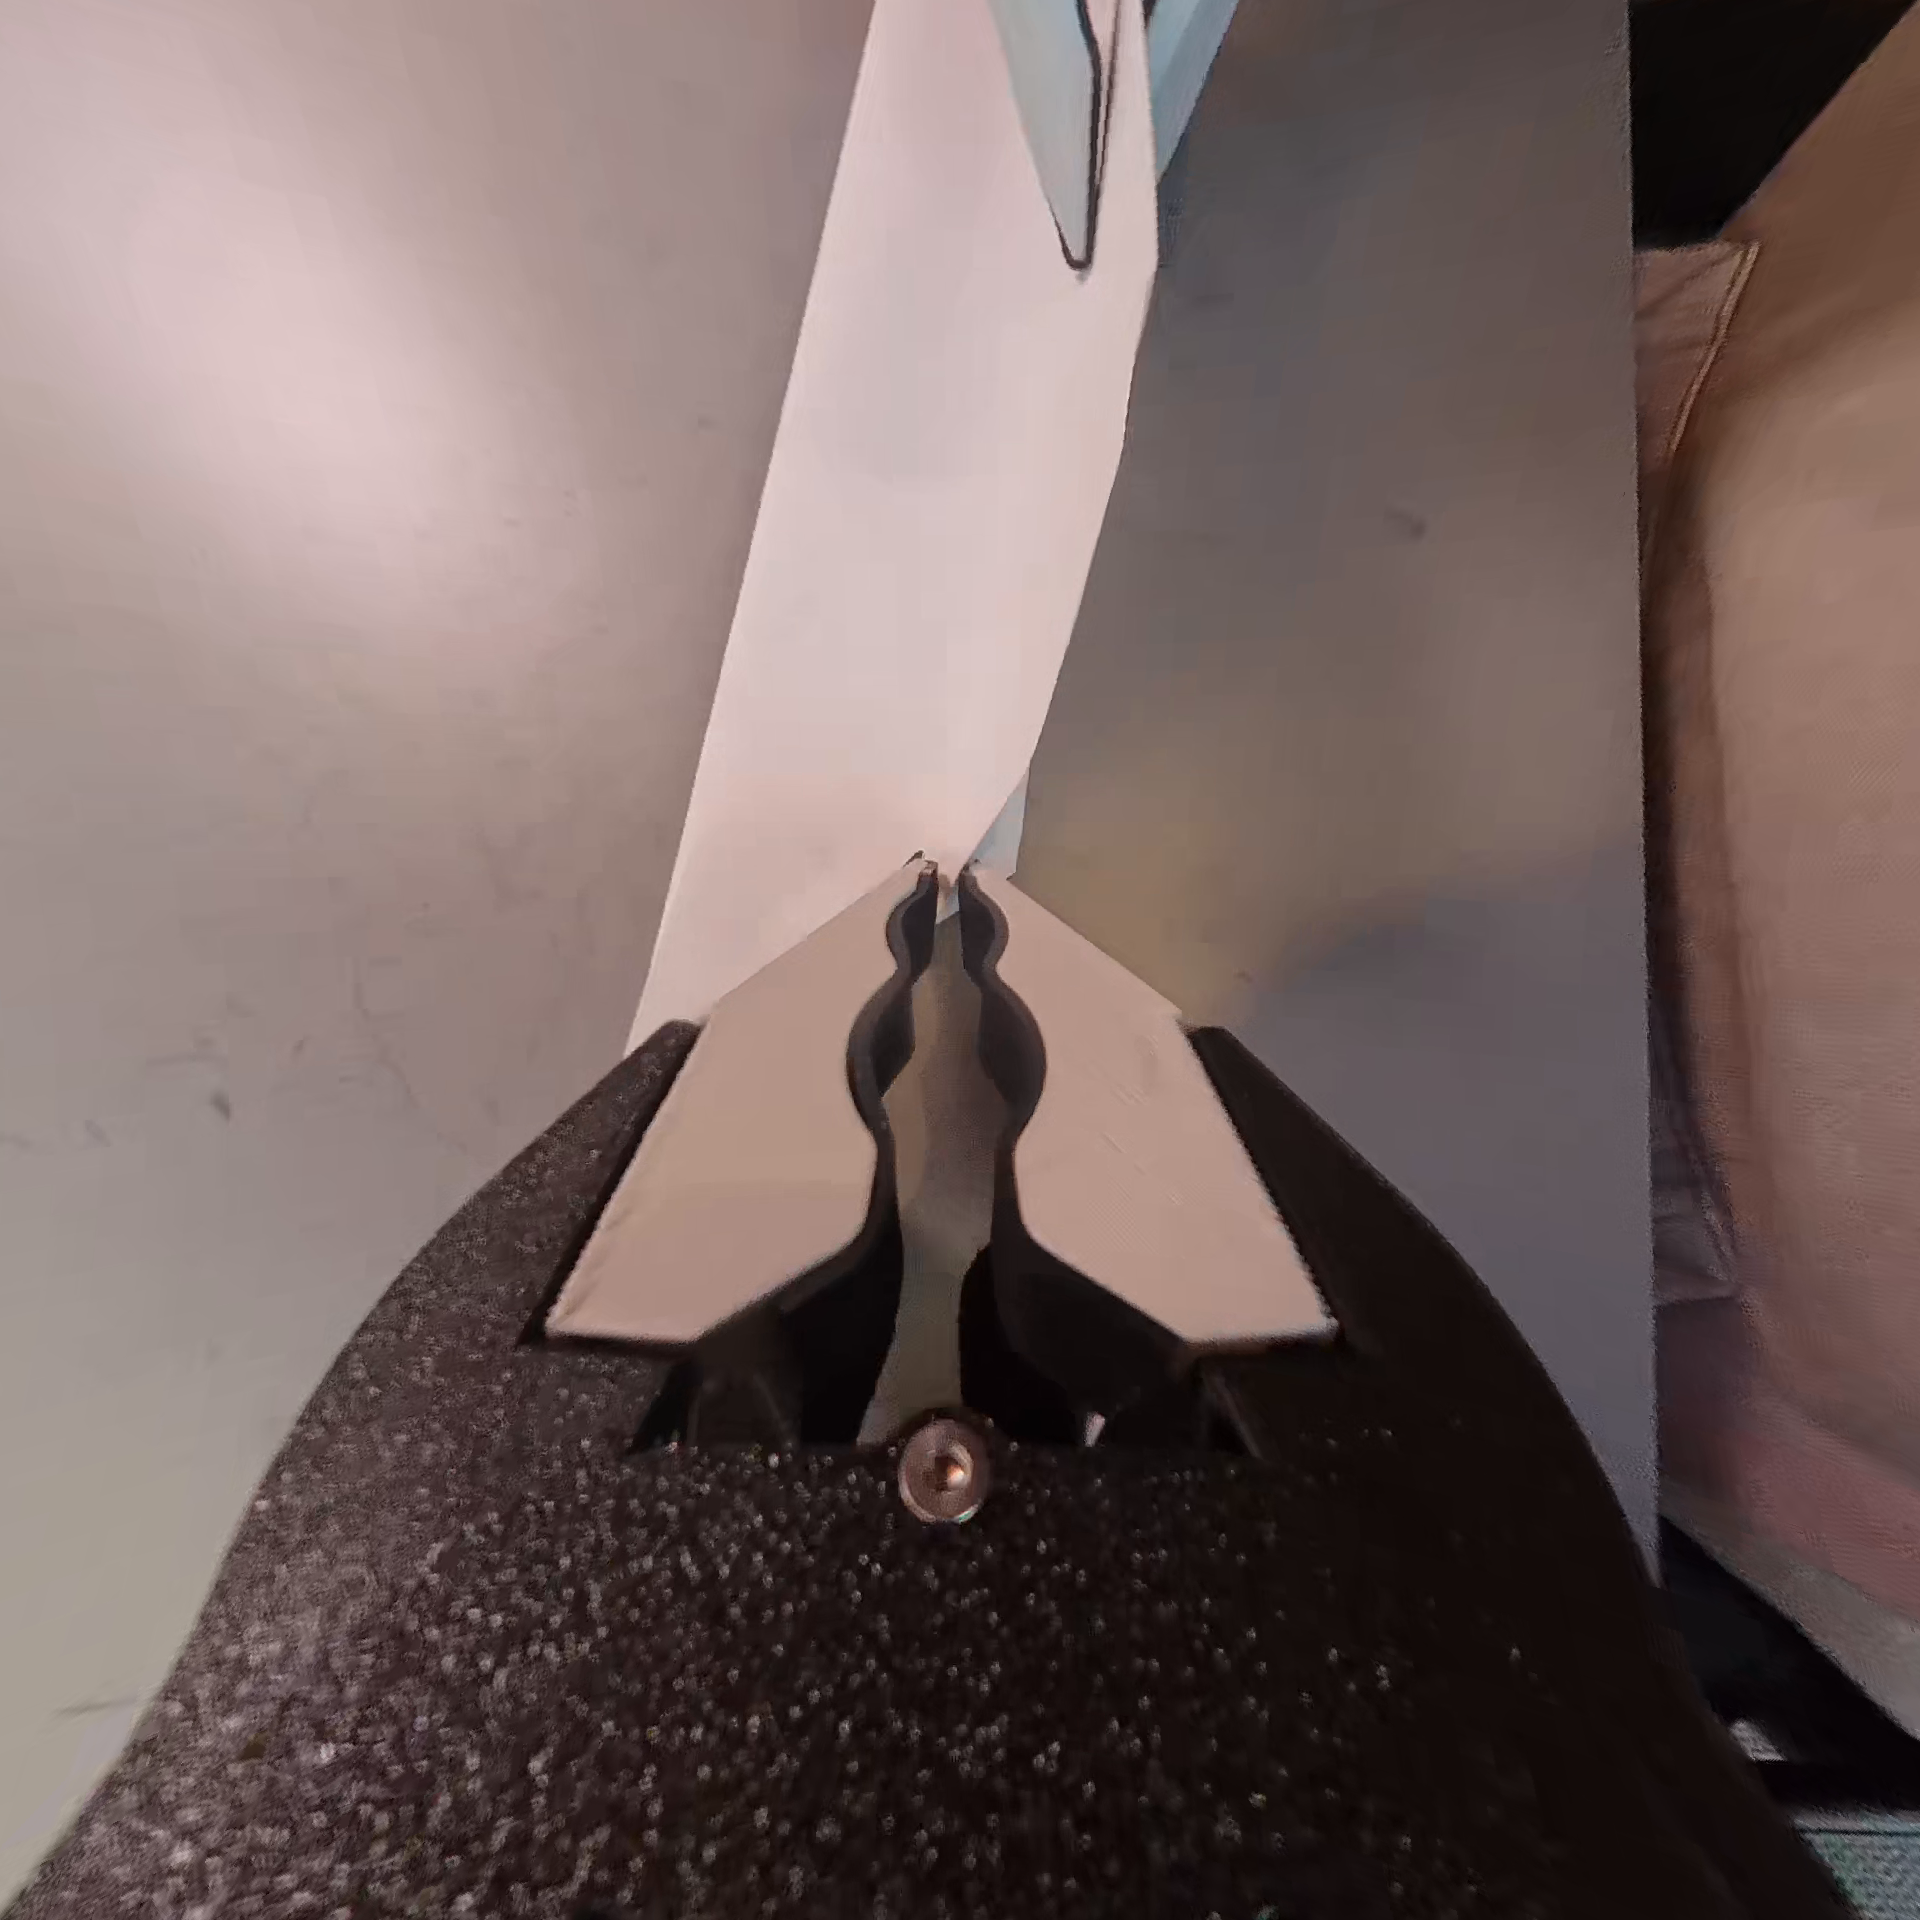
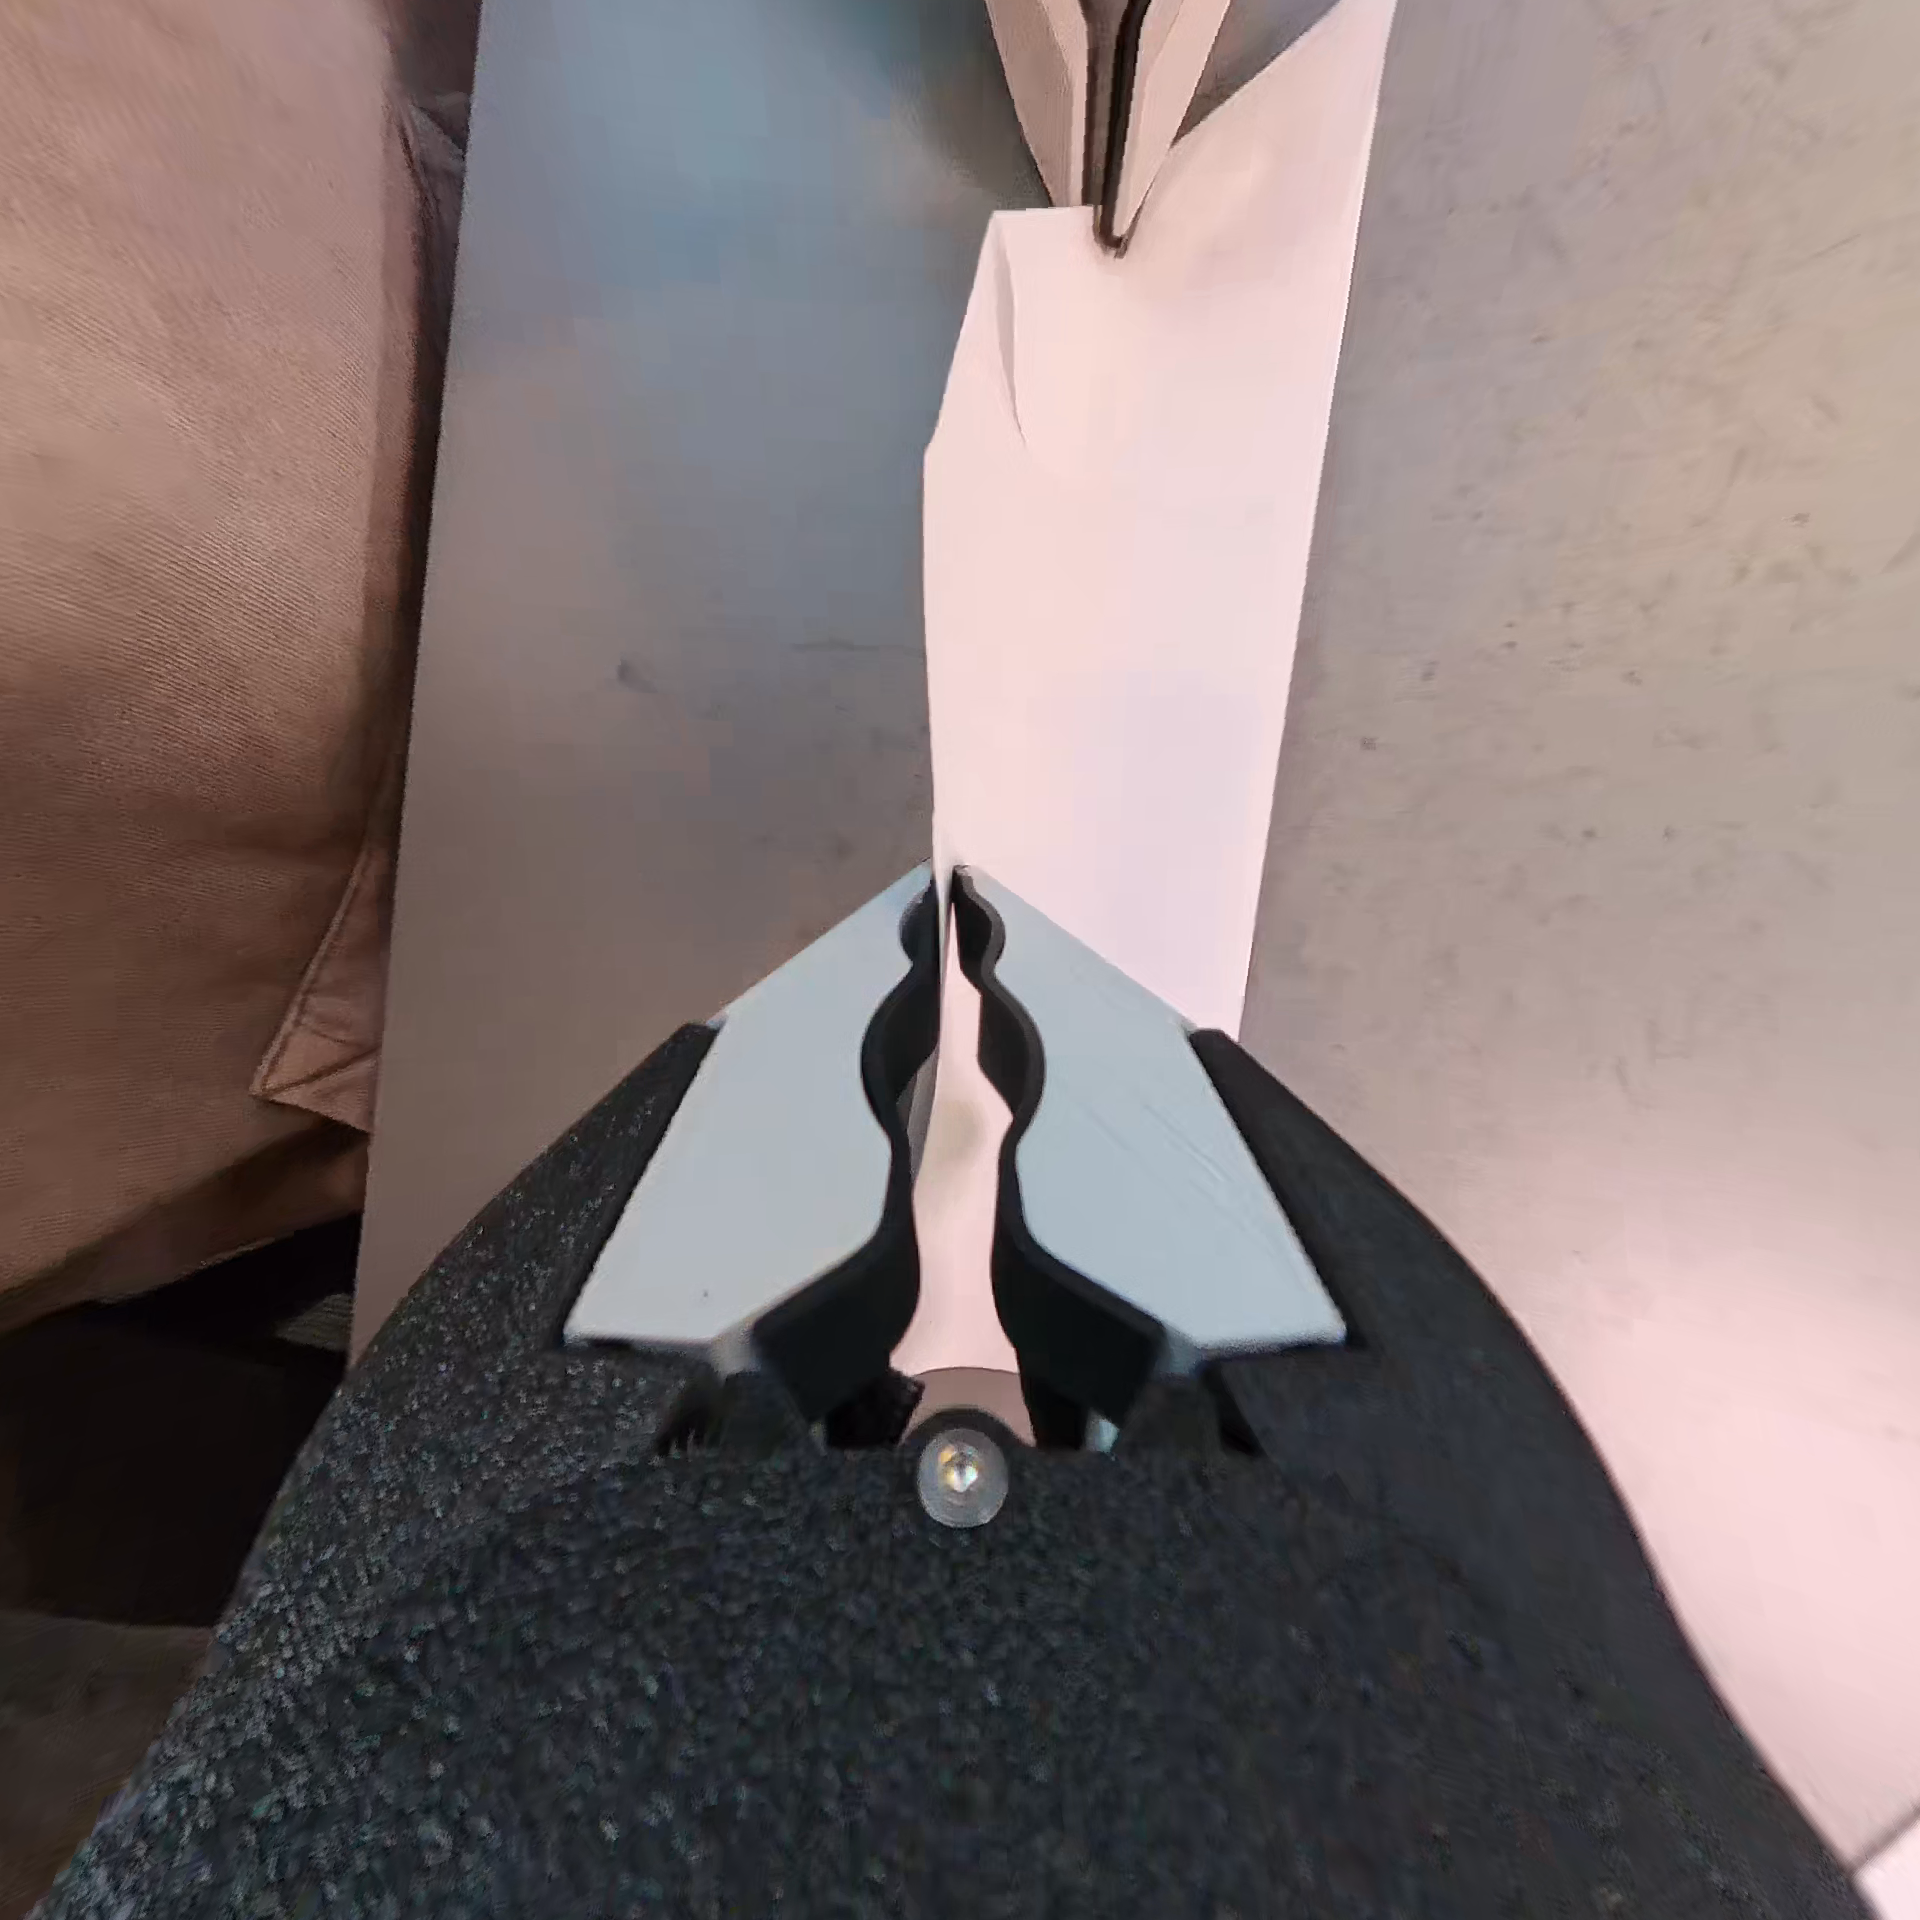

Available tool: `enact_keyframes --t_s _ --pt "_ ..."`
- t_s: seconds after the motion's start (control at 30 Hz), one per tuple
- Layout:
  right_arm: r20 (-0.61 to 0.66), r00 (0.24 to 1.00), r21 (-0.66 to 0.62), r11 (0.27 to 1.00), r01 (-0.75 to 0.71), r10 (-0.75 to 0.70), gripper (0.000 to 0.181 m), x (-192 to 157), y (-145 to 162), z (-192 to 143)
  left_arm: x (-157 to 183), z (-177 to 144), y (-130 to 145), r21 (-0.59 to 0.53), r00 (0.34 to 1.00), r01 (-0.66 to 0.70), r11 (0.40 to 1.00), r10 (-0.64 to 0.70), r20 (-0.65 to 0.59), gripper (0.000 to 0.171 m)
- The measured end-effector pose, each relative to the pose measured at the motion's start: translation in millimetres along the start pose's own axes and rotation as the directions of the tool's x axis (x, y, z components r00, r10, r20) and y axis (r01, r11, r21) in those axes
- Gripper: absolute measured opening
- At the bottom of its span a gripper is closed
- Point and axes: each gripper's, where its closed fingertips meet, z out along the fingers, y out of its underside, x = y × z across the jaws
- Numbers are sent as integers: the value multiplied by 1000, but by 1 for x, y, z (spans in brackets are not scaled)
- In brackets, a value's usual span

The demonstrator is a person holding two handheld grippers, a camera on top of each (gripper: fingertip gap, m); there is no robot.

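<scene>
A white sheet of paper is stretched as a long strip between my two grippers, just above a pale grey table. My left gripper is shut on one end of it, with the paper edge pinched between the black pads. My right gripper is shut on the other end of the same paper. Each gripper shows at the top of the other's view, closed on the far end: the right one in the left wrist view, the left one in the right wrist view. The paper has a slight crease near its far end.
The table lies under the paper, with a shadowed band along its near edge. A person's beige garment is close beyond that edge, at the right of the left wrist view and the left of the right wrist view. Left tips to right tips: about 12 cm.
</scene>
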Motion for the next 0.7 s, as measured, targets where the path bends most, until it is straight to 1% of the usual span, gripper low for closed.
enact_keyframes --t_s 0.07,0.13,0.2,0.27,0.33,0.37,0.5,0.6,0.7 --pt "71 993 15 996 -93 91 0 0 0 0 0 1 1 17 987 151 988 -150 -59 2" --pt "128 974 30 981 -191 186 0 2 -1 2 -2 -1 0 17 948 298 954 -294 -122 0" --pt "179 942 32 955 -295 285 0 4 -1 3 -3 -2 1 -18 913 378 926 -375 -161 0" --pt "225 904 28 925 -379 363 0 8 0 3 -3 -1 1 -57 897 402 914 -406 -176 0" --pt "257 863 28 890 -456 434 5 13 1 2 -3 -1 1 -86 887 414 906 -423 -184 0" --pt "278 841 28 872 -489 463 8 14 1 1 -3 -1 1 -96 885 414 905 -425 -189 0" --pt "343 767 37 808 -587 542 8 20 4 -3 -2 -1 1 -105 870 427 898 -440 -223 0" --pt "388 717 25 771 -636 579 2 20 5 -4 -1 -2 0 -115 858 438 892 -453 -243 0" --pt "419 685 -12 758 -652 596 0 16 5 -1 0 -4 -1 -120 852 440 890 -456 -259 2"
